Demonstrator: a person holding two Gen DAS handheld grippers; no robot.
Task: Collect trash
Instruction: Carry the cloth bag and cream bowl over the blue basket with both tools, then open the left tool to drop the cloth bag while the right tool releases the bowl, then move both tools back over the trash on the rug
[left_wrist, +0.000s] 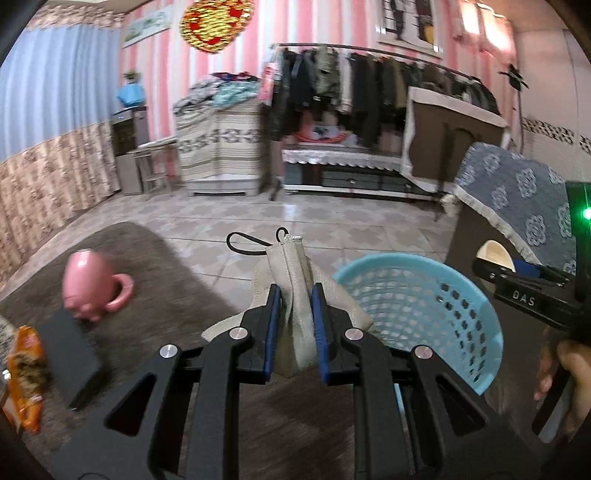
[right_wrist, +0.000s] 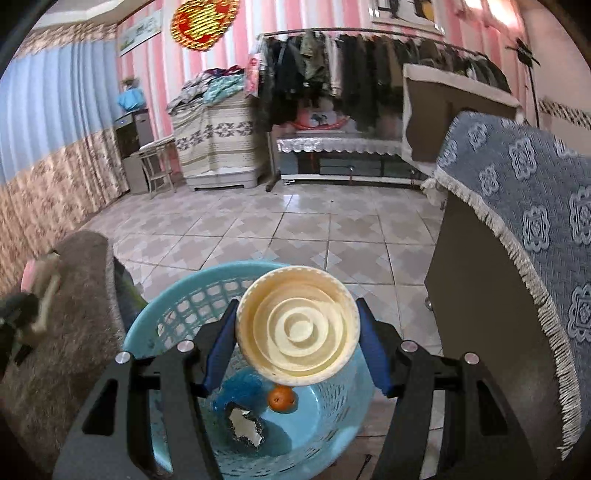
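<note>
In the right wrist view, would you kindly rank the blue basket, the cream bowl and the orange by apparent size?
1. Blue basket, largest.
2. Cream bowl, though it sits nearer the camera, which enlarges it.
3. Orange, smallest, lying inside the basket.

I am looking down on a surface covered with a brown shaggy rug (left_wrist: 155, 266). A pink mug (left_wrist: 88, 284) is lying on its side on the rug at about ten o'clock from my left tool. A black box (left_wrist: 70, 363) is lying flat at about nine o'clock, touching or just beside the mug; I cannot tell which. An orange snack packet (left_wrist: 27, 376) is lying just beside the box, at the frame edge. The tiled floor (right_wrist: 295, 229) is stretching toward twelve o'clock. The blue basket (right_wrist: 177, 306) is sitting beside the rug's edge; its base is hidden.
</note>
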